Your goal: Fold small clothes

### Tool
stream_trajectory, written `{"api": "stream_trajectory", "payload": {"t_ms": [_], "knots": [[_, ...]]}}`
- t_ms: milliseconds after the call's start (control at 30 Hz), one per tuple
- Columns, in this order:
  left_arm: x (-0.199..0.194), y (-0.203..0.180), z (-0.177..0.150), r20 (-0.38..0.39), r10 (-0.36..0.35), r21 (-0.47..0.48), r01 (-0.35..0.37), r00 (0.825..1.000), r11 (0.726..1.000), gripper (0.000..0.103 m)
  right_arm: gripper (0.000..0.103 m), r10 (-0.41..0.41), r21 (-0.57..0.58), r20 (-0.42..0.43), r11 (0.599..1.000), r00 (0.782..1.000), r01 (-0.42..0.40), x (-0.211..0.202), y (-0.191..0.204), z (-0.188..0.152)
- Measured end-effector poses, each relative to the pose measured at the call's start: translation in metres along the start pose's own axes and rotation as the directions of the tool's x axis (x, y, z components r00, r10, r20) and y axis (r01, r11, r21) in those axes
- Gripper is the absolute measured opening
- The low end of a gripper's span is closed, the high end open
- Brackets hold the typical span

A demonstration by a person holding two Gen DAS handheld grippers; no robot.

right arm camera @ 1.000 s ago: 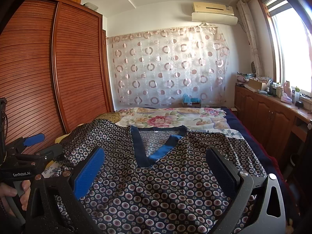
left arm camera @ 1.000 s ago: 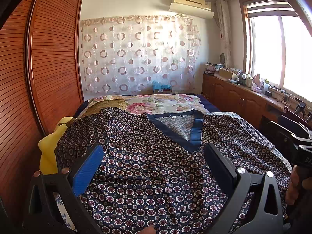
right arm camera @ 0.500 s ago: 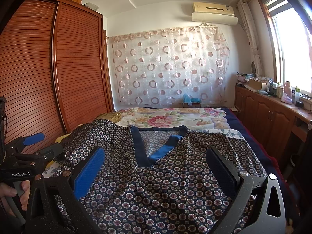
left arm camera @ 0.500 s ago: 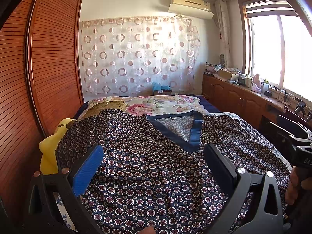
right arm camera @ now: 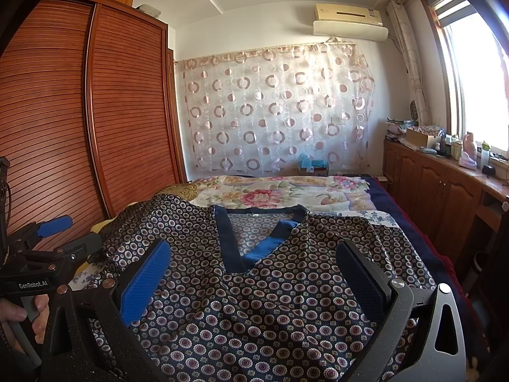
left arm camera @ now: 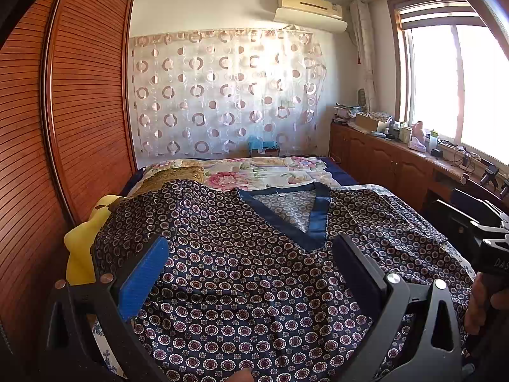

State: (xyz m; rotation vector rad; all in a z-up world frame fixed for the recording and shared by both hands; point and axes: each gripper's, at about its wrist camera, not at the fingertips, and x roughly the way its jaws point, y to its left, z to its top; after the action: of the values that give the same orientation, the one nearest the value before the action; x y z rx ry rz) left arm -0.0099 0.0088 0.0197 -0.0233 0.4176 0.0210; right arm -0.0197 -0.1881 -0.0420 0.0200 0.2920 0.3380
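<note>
Left claw point(left arm camera: 251, 273) and right claw point(right arm camera: 254, 277) hover side by side, jaws spread wide and empty, above a patterned V-neck top point(right arm camera: 254, 302) lying flat across the bed point(right arm camera: 375, 191).

The shirt's point(left arm camera: 248, 286) lower part runs off the bottom edge in both views, its left sleeve end is hidden behind the left gripper's point(right arm camera: 60, 238) fingers in the right view, and the clutter on the bench point(right arm camera: 445, 146) under the window is too small to tell apart.
</note>
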Motion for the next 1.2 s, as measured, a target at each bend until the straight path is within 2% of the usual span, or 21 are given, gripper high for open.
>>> {"api": "stream_trajectory", "payload": {"t_ms": [333,600,767,1067,1200], "knots": [[0.002,0.0,-0.001,-0.012,-0.006,0.0,0.006,1.0,1.0,0.103,0.103,0.011,0.0,-0.007,1.0,1.0,-0.011,0.003,0.0,-0.002],[0.024,0.019,-0.012,-0.073,0.01,0.007,-0.009,0.997,1.0,0.103,0.103,0.08,-0.011,-0.09,0.997,0.993,-0.081,0.035,-0.001,-0.019],[0.038,0.045,-0.022,-0.111,0.021,0.005,-0.02,0.994,1.0,0.103,0.103,0.09,-0.021,-0.155,0.995,0.984,-0.095,0.056,-0.003,-0.03],[0.065,0.104,-0.039,-0.211,0.075,-0.02,-0.081,0.975,0.996,0.103,0.097,0.129,0.004,-0.306,0.991,0.943,-0.134,0.099,0.004,-0.047],[0.07,0.131,-0.049,-0.243,0.053,-0.068,-0.072,0.968,0.995,0.103,0.097,0.12,-0.019,-0.306,0.991,0.945,-0.132,0.101,0.007,-0.041]]}}
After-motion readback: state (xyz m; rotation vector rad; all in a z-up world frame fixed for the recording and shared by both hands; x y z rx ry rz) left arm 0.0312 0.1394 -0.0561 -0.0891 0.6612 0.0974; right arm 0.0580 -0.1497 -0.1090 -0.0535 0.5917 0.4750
